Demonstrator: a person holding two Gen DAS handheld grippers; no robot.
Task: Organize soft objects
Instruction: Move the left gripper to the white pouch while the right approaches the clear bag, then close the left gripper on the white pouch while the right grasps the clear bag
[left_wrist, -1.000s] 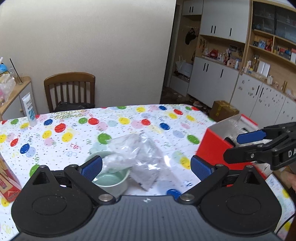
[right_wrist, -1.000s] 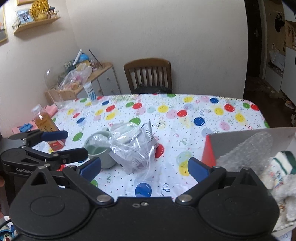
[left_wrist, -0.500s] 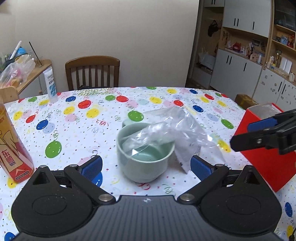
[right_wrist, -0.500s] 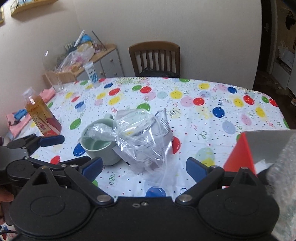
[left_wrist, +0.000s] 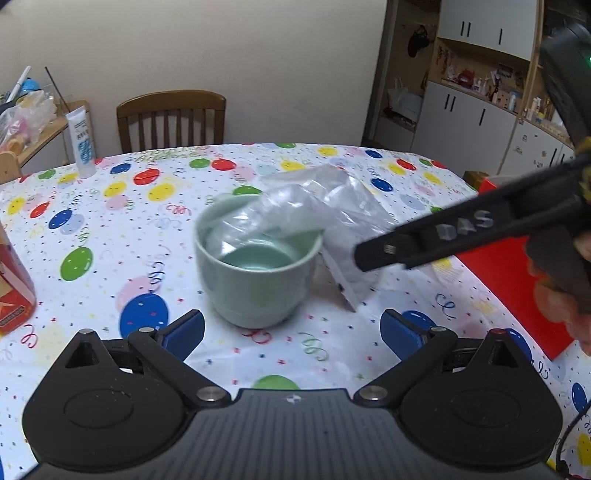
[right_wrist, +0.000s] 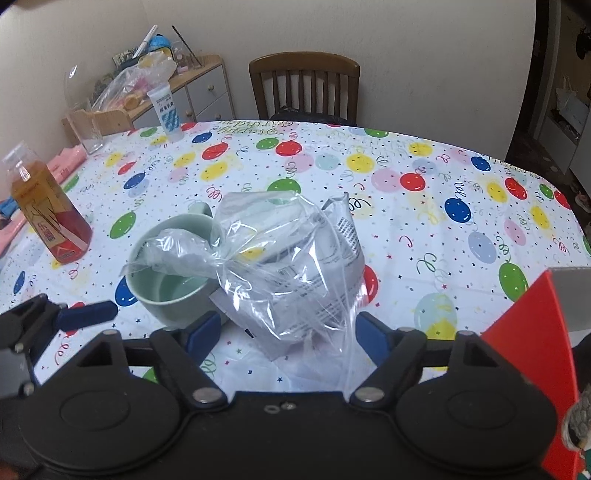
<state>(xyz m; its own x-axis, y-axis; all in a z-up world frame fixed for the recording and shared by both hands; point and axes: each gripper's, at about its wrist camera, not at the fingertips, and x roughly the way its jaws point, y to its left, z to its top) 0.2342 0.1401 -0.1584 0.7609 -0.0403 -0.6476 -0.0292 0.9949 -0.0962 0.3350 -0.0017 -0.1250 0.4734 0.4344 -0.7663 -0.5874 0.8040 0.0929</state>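
Note:
A clear plastic bag (right_wrist: 291, 266) with printed paper inside lies on the balloon-pattern tablecloth, one end draped into a pale green mug (right_wrist: 170, 280). In the left wrist view the bag (left_wrist: 332, 206) lies right of the mug (left_wrist: 255, 266). My right gripper (right_wrist: 284, 332) is open, its blue pads either side of the bag's near end. My left gripper (left_wrist: 291, 332) is open and empty just in front of the mug. The right gripper's finger (left_wrist: 443, 236) reaches in over the bag from the right. A red box (right_wrist: 535, 354) stands at the right.
An orange drink bottle (right_wrist: 44, 206) stands at the left of the table. A white tube (right_wrist: 166, 114) stands at the far edge. A wooden chair (right_wrist: 303, 88) is behind the table. A cluttered side cabinet (right_wrist: 147, 85) is at the back left.
Both grippers moved closer to the mug and bag. The right gripper now straddles the bag's near end, and its finger reaches over the bag in the left view.

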